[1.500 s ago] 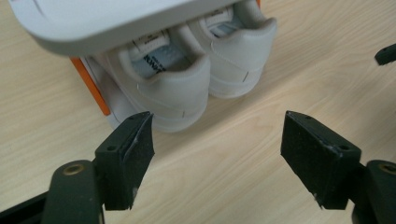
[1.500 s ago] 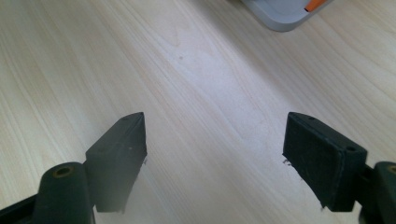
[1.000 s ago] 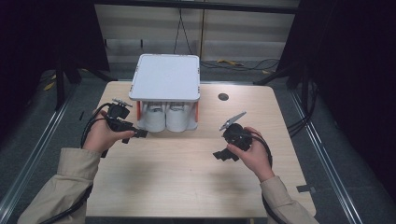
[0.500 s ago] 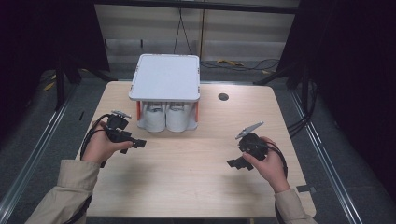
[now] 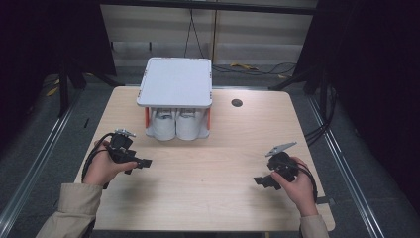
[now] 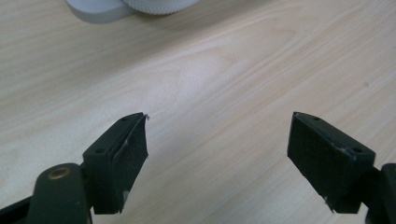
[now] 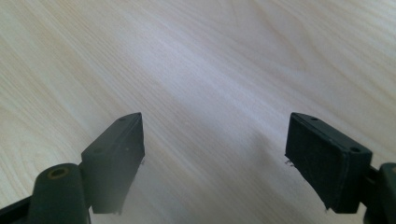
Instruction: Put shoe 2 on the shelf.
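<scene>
Holding jaws spread wide over bare wooden table: left gripper, nothing between them, same for right gripper. Ahead of the left gripper, a pair of white sneakers under a white shelf with orange posts.

Readable text: none that you can make out.
White stand: you see a plain top, no label.
Table: you see bare wood grain, no marks or numbers.
</scene>
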{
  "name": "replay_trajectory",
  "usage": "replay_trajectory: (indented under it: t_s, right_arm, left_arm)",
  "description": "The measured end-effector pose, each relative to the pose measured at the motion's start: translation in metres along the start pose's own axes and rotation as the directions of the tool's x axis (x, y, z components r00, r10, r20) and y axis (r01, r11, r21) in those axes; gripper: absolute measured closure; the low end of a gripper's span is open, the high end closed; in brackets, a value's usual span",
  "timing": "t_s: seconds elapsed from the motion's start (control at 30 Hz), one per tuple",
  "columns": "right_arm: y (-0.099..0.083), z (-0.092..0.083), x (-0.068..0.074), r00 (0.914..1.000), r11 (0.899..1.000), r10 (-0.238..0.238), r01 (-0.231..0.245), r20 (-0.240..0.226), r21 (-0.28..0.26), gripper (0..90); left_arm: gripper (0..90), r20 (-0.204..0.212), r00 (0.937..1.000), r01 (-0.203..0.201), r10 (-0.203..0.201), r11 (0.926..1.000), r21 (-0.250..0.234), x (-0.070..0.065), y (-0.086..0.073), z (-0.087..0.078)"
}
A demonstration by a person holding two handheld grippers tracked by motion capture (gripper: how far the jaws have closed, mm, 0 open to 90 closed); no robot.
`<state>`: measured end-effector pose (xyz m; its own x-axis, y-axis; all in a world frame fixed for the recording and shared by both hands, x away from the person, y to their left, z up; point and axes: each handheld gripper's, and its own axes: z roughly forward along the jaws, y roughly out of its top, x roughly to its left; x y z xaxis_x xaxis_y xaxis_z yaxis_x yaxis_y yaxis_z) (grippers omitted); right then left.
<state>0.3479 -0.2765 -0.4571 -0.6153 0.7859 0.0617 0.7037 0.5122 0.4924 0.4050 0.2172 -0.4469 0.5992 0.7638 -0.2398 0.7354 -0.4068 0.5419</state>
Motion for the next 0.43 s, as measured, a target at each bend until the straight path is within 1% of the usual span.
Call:
replay_trajectory:
  t_s: [0.07, 0.1, 0.13, 0.17, 0.2, 0.23, 0.3, 0.37, 0.4, 0.43]
  right_arm:
    - [-0.005, 0.001, -0.003, 0.9999, 1.000, 0.016, -0.016, 0.000, 0.006, 19.1]
    - [-0.006, 0.000, -0.003, 0.9999, 1.000, 0.014, -0.014, 0.006, 0.015, 19.2]
    - [-0.007, -0.001, -0.005, 0.9998, 1.000, 0.016, -0.016, 0.010, 0.001, 19.2]
    - [-0.008, -0.002, -0.005, 0.9996, 0.999, 0.029, -0.029, 0.008, -0.013, 19.2]
    - [-0.009, -0.001, -0.006, 0.9995, 0.999, 0.031, -0.030, 0.005, -0.018, 19.2]
    - [-0.011, -0.001, -0.007, 0.9992, 0.999, 0.040, -0.040, 0.009, -0.015, 19.2]
    - [-0.014, 0.002, -0.008, 0.9988, 0.999, 0.044, -0.044, 0.020, -0.007, 19.2]
    - [-0.018, 0.005, -0.009, 0.9981, 0.998, 0.062, -0.062, 0.005, -0.017, 19.1]
    - [-0.019, 0.006, -0.009, 0.9978, 0.998, 0.067, -0.067, -0.001, -0.021, 19.1]
    - [-0.020, 0.007, -0.009, 0.9976, 0.997, 0.069, -0.069, 0.003, -0.027, 19.0]
  left_arm:
    - [20.4, 0.003, 1.0000, 0.001, -0.001, 1.0000, -0.009, 0.000, -0.004, 0.000]
    - [20.4, -0.001, 1.0000, 0.001, -0.001, 0.9999, -0.017, -0.001, -0.006, 0.001]
    - [20.4, -0.001, 1.0000, 0.000, 0.000, 0.9998, -0.019, -0.001, -0.008, 0.001]
    - [20.4, -0.004, 1.0000, 0.000, -0.001, 0.9999, -0.015, 0.000, -0.009, 0.003]
    - [20.4, -0.001, 1.0000, -0.005, 0.005, 1.0000, -0.001, 0.000, -0.010, 0.004]
    - [20.3, -0.003, 1.0000, -0.004, 0.004, 1.0000, 0.002, 0.001, -0.011, 0.004]
    - [20.0, -0.002, 1.0000, 0.001, -0.001, 1.0000, -0.002, 0.003, -0.013, 0.004]
    - [19.1, -0.009, 0.9999, 0.006, -0.006, 1.0000, -0.003, 0.005, -0.016, 0.005]
    - [18.4, -0.018, 0.9998, 0.000, 0.000, 1.0000, -0.002, 0.006, -0.017, 0.005]
    - [18.3, -0.018, 0.9998, 0.007, -0.007, 1.0000, -0.003, 0.006, -0.019, 0.005]
